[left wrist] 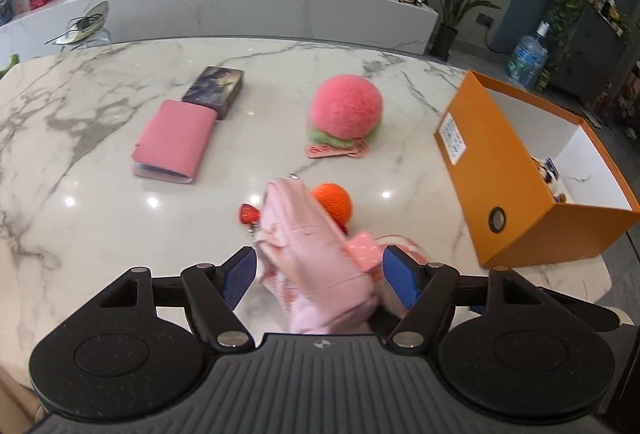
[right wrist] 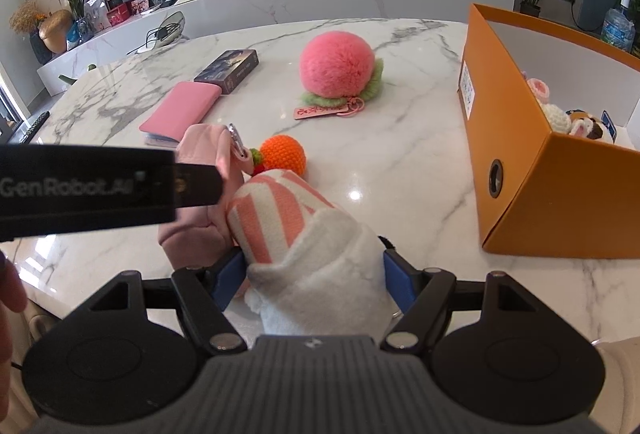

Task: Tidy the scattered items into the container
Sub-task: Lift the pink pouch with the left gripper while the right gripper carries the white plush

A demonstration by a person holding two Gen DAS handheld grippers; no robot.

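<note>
My left gripper [left wrist: 320,266] is shut on a pale pink pouch [left wrist: 316,258] with a keychain, just above the marble table. In the right wrist view that pouch [right wrist: 200,169] shows beside the left gripper's black finger [right wrist: 196,185]. My right gripper [right wrist: 312,270] is shut on a white plush with pink stripes [right wrist: 304,246]. An orange crochet ball [left wrist: 334,203] [right wrist: 284,153] lies just beyond both. The open orange box [left wrist: 520,201] [right wrist: 540,173] stands to the right and holds small plush toys [right wrist: 576,121].
On the table lie a pink peach plush with a tag [left wrist: 346,109] [right wrist: 338,63], a pink wallet [left wrist: 174,141] [right wrist: 180,109] and a dark card box [left wrist: 214,87] [right wrist: 228,69]. A red heart charm [left wrist: 249,213] hangs by the pouch. A hand [right wrist: 8,294] shows at the left edge.
</note>
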